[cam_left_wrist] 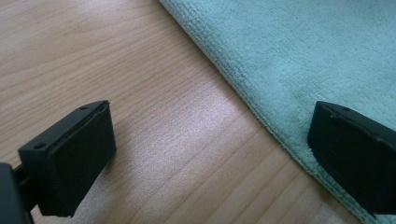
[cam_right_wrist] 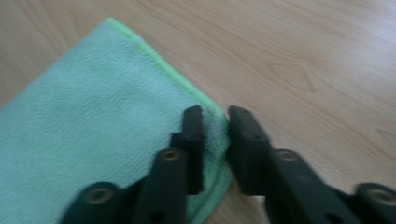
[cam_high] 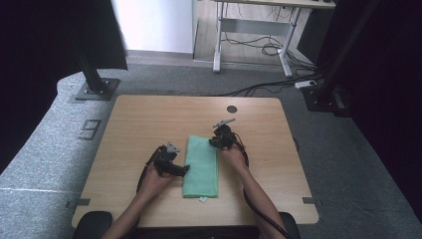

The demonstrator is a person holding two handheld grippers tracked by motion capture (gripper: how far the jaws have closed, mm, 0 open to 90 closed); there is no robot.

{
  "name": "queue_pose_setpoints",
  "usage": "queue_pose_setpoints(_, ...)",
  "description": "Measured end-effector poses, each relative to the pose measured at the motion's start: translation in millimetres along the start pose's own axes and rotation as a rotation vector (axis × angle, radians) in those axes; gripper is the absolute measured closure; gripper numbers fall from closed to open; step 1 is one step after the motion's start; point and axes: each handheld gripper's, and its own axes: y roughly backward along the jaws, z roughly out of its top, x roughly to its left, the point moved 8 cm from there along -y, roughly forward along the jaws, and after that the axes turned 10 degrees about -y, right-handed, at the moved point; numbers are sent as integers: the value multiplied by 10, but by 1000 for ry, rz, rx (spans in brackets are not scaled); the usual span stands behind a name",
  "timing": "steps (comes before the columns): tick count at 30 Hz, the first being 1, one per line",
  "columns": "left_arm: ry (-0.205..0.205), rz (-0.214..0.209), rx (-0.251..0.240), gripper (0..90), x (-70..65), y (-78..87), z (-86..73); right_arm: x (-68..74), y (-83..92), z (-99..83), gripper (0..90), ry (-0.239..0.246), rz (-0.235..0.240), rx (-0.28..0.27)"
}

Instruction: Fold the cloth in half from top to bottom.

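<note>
A person's two forearms come in over the near edge of a pale wooden tabletop (cam_high: 134,119), each hand carrying a set of black tongs. Between the hands lies a green cloth (cam_high: 201,167), folded into a long strip that runs away from the person, a small white tag showing at its near end. The left tongs (cam_high: 185,169) rest at the cloth's left edge, about halfway along it; in the left gripper view (cam_left_wrist: 210,154) the jaws stand wide apart, released, one over bare wood and the other over the cloth's (cam_left_wrist: 299,60) hem, gripping nothing. A little farther on, the right tongs (cam_high: 213,142) sit at the cloth's far right corner. In the right gripper view (cam_right_wrist: 215,140) the jaws are clenched on that corner, a ridge of the cloth (cam_right_wrist: 93,121) bunched and pinched between the pads, with the rest of the fabric spread flat to the left. Cables trail from both tongs back along the forearms. Beyond the cloth, a round dark cap (cam_high: 232,109) is set into the tabletop near its far edge. Past the tabletop stretches grey carpet, with black stand bases at either side, a white desk frame (cam_high: 254,45) at the far wall and loose cables (cam_high: 268,50) on the floor beneath it.
</note>
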Motion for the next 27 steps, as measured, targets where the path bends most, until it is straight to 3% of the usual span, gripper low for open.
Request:
queue_pose_setpoints(5, 0, 0, 0, 10, 0, 0, 0, 24, -1, -2, 828, -19, 12, 7)
queue_pose_setpoints(8, 0, 0, 0, 11, 1, 0, 0, 44, 17, 8, 834, 36, -9, 12)
queue_pose_setpoints(12, -1, 0, 1, 10, 1, 0, 0, 55, 77, 33, 833, 52, -3, -5)
queue_pose_setpoints(17, 0, 1, 0, 10, 1, -1, 1, 130, 262, 120, 832, 88, 17, -54)
queue_pose_setpoints(23, 1, 2, 1, 11, 0, 0, 0, 318, 520, 207, 830, 138, 57, -105)
queue_pose_setpoints(27, 0, 2, 2, 10, 1, 0, -1, 402, 655, 199, 830, 148, 84, -119)
